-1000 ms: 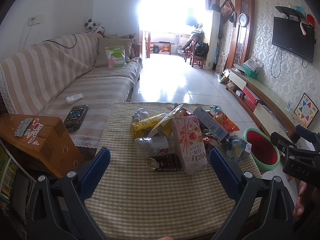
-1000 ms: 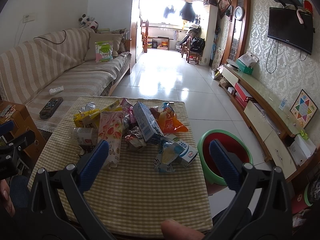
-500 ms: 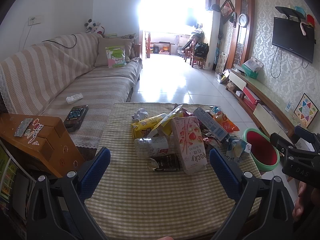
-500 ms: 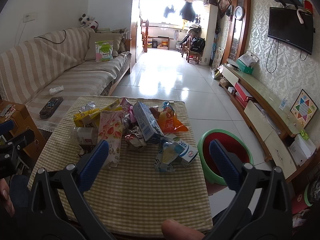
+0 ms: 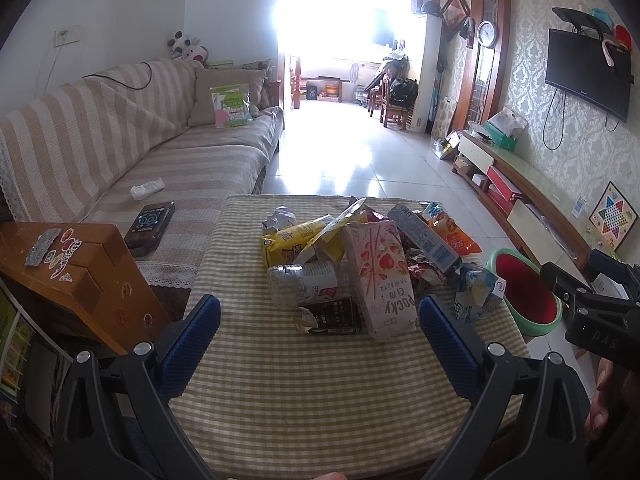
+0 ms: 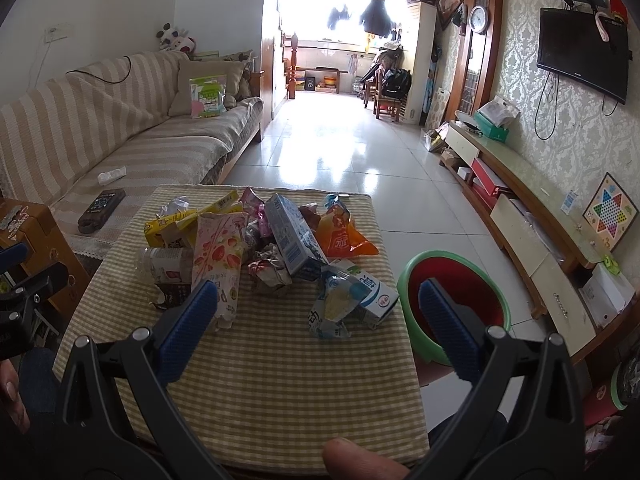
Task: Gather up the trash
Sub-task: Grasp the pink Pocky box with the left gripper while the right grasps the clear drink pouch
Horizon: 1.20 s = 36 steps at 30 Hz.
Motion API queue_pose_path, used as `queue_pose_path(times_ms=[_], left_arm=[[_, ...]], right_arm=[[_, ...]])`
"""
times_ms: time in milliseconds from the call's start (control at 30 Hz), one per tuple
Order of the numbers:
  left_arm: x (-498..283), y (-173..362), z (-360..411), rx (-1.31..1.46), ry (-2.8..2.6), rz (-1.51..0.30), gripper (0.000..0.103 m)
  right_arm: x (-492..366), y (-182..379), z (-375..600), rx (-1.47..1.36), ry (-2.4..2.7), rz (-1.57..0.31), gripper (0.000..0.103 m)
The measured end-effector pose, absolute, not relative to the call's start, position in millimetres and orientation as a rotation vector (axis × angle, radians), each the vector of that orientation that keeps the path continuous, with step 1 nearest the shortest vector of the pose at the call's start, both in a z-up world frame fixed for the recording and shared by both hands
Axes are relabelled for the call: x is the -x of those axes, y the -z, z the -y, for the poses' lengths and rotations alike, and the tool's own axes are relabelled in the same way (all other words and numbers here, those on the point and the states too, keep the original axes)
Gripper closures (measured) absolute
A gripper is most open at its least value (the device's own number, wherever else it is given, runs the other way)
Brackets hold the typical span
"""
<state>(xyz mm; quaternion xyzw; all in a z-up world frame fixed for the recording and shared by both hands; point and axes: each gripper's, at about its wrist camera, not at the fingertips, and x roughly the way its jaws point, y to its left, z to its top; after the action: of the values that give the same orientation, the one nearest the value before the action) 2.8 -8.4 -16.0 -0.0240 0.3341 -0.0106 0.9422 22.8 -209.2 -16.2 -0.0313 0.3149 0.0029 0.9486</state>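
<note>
Both grippers are wide open and empty: the left gripper [image 5: 320, 332] hovers above the checked table [image 5: 320, 400], the right gripper [image 6: 318, 312] beside it. Nothing appears collected; the trash pile [image 6: 260, 248] lies mid-table, the red basin [image 6: 472, 300] looks empty. The pink snack box [image 5: 378, 276] lies flat, long axis pointing away, toward the balcony.

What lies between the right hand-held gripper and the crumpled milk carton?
Only bare checked tablecloth. In the right wrist view, the open right hand-held gripper sits short of the milk carton, with nothing else on that stretch.
</note>
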Motion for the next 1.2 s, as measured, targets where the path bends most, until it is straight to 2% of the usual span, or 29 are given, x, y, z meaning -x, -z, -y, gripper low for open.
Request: queue_pose_path(times_ms=[467, 667, 767, 1033, 1133, 1200], left_arm=[[-54.6, 62.0, 13.7, 0.144, 0.123, -0.839, 0.008], [-85.8, 79.7, 32.9, 0.172, 0.112, -0.846, 0.008], [-110.5, 95.5, 37.4, 0.251, 0.134, -0.919, 0.008], [-160.4, 125.8, 72.9, 0.205, 0.177, -1.019, 0.008], [-174.6, 137.3, 83.7, 0.179, 0.168, -1.072, 0.010], [-181.2, 144.3, 88.3, 0.184, 0.181, -1.106, 0.019]], right_arm=[[-73.8, 61.2, 239.2, -0.094, -0.128, -0.778, 0.003], [-97.1, 83.0, 248.6, -0.016, -0.092, -0.798, 0.004], [-109.3, 85.8, 255.8, -0.012, -0.099, -0.765, 0.004], [-136.8, 99.0, 274.9, -0.042, -0.108, -0.853, 0.003], [-142.7, 113.8, 278.1, -0.055, -0.134, -0.910, 0.003], [-144.2, 121.1, 274.8, -0.035, -0.147, -0.923, 0.003]])
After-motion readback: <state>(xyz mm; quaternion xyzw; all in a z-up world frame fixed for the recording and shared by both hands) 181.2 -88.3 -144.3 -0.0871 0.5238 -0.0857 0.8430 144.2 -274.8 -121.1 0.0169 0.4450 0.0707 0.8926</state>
